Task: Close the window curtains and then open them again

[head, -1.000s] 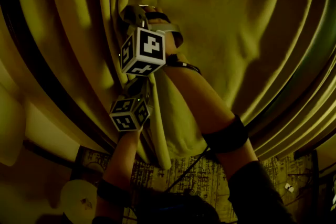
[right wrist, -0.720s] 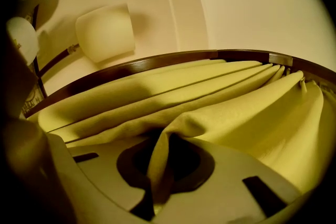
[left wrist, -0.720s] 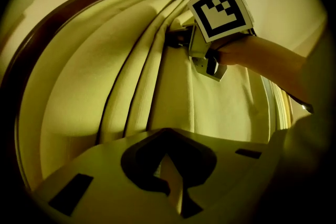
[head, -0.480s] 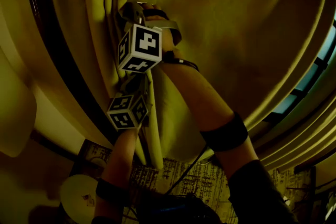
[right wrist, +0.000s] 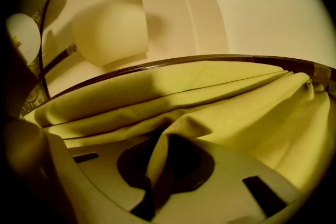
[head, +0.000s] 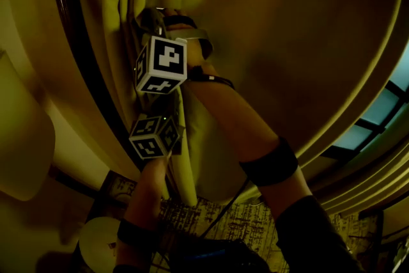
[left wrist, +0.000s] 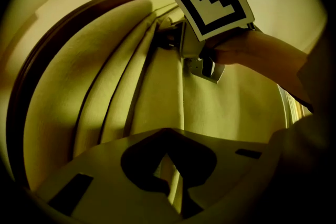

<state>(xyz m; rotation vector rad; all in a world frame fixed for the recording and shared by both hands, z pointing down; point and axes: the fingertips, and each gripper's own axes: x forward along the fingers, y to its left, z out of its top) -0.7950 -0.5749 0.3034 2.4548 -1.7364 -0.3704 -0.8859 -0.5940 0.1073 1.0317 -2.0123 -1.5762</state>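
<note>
while both reach up, left gripper (left wrist: 170,189), right gripper (right wrist: 152,186), each clamped on curtain (head: 275,41)

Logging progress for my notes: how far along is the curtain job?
Done: the left tool and right tool are each shut on the curtain at its edge fold. In hand: the pull itself. Left: window glass shows at right, so the window is not covered; closing pull or reopening, I cannot tell.
</note>
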